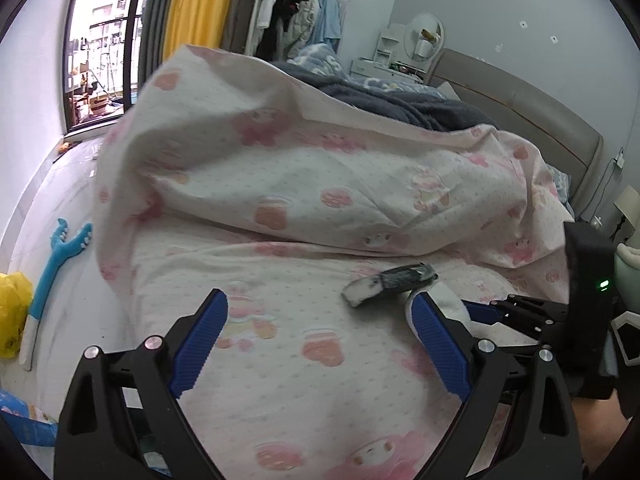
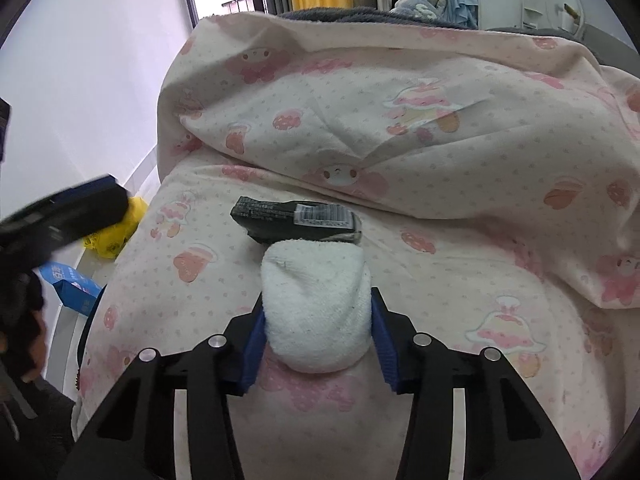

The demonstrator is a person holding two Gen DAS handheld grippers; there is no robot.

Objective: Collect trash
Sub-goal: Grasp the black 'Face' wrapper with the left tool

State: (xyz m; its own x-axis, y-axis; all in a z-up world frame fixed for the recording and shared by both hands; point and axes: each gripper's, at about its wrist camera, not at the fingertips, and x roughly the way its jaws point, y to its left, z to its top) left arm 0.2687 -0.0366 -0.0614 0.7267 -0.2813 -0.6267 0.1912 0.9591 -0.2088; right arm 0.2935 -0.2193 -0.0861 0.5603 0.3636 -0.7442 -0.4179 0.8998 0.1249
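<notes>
A black wrapper (image 2: pixel 296 220) with a barcode lies on the pink-patterned bed sheet (image 2: pixel 460 280). It also shows in the left wrist view (image 1: pixel 388 282). My right gripper (image 2: pixel 318 320) is shut on a rolled white sock (image 2: pixel 316 304), just short of the wrapper. In the left wrist view the sock (image 1: pixel 440 300) peeks out behind my left finger. My left gripper (image 1: pixel 320 312) is open and empty above the sheet, to the left of the wrapper. The right gripper's body (image 1: pixel 532 320) shows at the right edge there.
A bunched pink-patterned quilt (image 1: pixel 300 160) rises behind the wrapper, with a dark blanket (image 1: pixel 400 100) beyond. On the floor to the left lie a yellow bag (image 1: pixel 12 312), a blue toy (image 1: pixel 56 264) and a blue box (image 2: pixel 72 284). A window (image 1: pixel 104 40) and hanging clothes stand behind.
</notes>
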